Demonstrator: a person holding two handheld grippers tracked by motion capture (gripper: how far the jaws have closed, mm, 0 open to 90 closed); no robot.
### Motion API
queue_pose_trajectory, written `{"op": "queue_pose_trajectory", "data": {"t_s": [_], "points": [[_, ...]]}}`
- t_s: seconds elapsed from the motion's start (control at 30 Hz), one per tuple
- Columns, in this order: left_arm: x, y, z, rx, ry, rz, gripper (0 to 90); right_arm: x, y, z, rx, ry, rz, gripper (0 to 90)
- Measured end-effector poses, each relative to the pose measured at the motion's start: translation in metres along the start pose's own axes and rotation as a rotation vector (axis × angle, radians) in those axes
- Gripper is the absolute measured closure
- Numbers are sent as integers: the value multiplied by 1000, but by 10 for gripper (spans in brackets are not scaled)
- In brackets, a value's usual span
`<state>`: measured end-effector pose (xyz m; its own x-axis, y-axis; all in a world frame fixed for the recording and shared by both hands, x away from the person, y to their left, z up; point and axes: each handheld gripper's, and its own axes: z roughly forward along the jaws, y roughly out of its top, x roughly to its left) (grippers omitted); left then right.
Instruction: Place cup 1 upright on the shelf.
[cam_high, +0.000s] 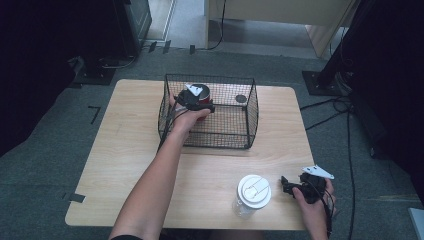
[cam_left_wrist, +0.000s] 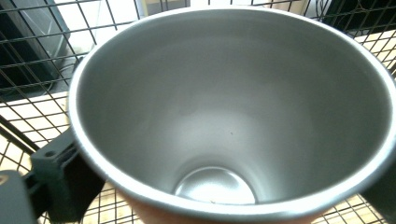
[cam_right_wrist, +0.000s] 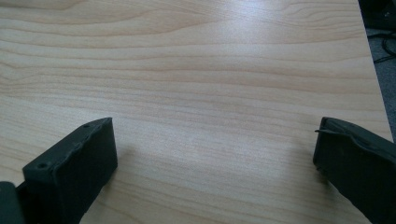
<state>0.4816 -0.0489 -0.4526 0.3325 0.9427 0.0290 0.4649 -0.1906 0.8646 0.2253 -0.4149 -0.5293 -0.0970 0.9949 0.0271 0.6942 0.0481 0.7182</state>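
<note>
A black wire basket (cam_high: 210, 77) stands at the back middle of the wooden table (cam_high: 125, 150). Inside its left part is a red cup (cam_high: 204, 101) with a steel inside (cam_left_wrist: 224, 107), and my left gripper (cam_high: 199, 104) (cam_left_wrist: 219, 186) is shut on it, one jaw on each side of the rim. The cup's base is hidden, so I cannot tell whether it rests on the basket floor. My right gripper (cam_high: 286, 186) (cam_right_wrist: 215, 154) stands open low over bare wood at the front right, nothing between its jaws.
A clear cup with a white lid (cam_high: 253, 192) stands at the front edge, just left of the right gripper. A small dark round thing (cam_high: 241, 98) lies in the basket's right part. Cables run over the floor to the right of the table.
</note>
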Motion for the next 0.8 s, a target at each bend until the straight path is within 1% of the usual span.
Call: {"op": "queue_pose_trajectory", "data": {"t_s": [0.13, 0.2, 0.27, 0.4, 0.53, 0.63, 0.73, 0.8], "points": [[-1, 2, -3, -15, 5, 8, 0, 0, 0, 0, 0, 0, 0, 0], [-1, 3, -4, -20, 7, 17, 0, 0, 0, 0, 0, 0, 0, 0], [-1, 4, -7, -30, 17, 29, 0, 0, 0, 0, 1, -3, 1, 0], [1, 10, -14, -74, 6, 15, 0, 0, 0, 0, 0, -3, 0, 0], [4, 16, -24, -110, 3, 18, 0, 0, 0, 0, 1, -3, 1, 0], [8, 21, -32, -129, -2, 13, 0, 0, 0, 0, 1, -3, 1, 0], [12, 26, -41, -147, -13, -1, 0, 0, 0, 0, 1, -3, 1, 0], [14, 28, -45, -155, -20, -1, 0, 0, 0, 0, 1, -3, 2, 0]]}}
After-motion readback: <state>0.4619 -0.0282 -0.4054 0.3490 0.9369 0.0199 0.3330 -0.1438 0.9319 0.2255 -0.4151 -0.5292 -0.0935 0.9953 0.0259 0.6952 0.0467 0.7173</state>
